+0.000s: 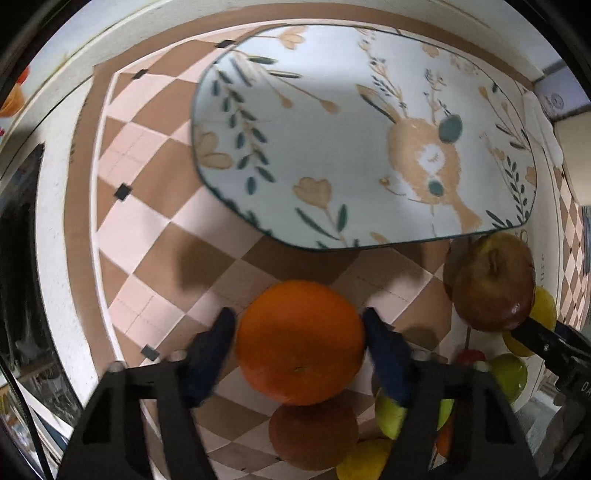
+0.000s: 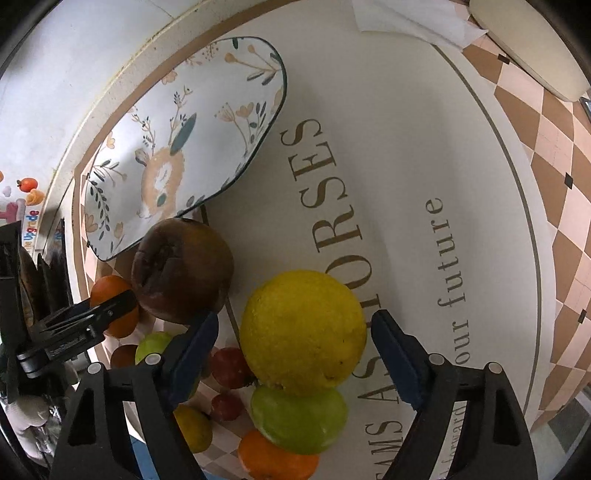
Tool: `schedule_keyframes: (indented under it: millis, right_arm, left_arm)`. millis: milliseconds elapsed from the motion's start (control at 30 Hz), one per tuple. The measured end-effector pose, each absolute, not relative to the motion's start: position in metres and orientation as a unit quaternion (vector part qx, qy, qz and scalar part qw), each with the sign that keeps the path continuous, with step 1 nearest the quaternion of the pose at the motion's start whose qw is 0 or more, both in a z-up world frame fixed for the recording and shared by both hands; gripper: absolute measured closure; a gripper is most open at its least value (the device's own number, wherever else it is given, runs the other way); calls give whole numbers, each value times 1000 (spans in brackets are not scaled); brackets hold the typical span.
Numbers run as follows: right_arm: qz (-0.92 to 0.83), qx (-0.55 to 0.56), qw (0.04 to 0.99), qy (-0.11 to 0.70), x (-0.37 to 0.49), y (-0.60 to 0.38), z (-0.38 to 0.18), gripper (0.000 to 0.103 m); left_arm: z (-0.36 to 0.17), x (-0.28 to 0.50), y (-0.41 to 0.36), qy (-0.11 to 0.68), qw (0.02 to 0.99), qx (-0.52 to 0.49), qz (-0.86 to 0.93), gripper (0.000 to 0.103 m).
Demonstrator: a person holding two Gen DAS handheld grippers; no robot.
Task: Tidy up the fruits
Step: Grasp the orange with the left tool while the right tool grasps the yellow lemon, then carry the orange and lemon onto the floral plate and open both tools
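My left gripper is shut on an orange and holds it above the checkered cloth, just short of the flowered plate. My right gripper has its blue fingers around a yellow lemon, with a gap at the left finger; whether it grips is unclear. A dark red-brown apple sits by the plate's near corner, and shows in the right wrist view. Below lie a green apple, another orange and small red fruits.
The plate lies on a checkered cloth beside a white round mat with lettering. A folded paper napkin and a cream object lie at the far edge. A wall rises behind the table.
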State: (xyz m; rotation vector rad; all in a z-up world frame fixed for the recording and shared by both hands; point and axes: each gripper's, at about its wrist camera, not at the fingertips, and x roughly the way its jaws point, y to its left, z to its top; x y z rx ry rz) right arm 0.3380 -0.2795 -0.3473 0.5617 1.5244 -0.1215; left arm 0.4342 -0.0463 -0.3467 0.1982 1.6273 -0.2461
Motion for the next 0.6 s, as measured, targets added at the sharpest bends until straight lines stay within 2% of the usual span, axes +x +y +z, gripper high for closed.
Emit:
schedule_keyframes:
  millis: [67, 133, 367, 500, 600]
  right_arm:
    - [-53, 244, 683, 686, 338, -279, -351, 33]
    - [-52, 245, 681, 688, 338, -279, -355, 37]
    - [-44, 232, 701, 673, 332, -282, -346, 38]
    - [-30, 226, 722, 653, 328, -292, -311, 38]
    - [-12, 215, 746, 630, 345, -292, -278, 38]
  left_arm:
    - [-346, 434, -52, 715, 684, 99, -109, 40]
    - [-344, 434, -57, 707, 691, 105, -109, 40]
    - [-325, 418, -60, 696, 703, 99, -105, 41]
    - [-279, 401, -56, 678, 721, 79, -118, 41]
    - [-248, 417, -63, 656, 742, 68, -124, 41]
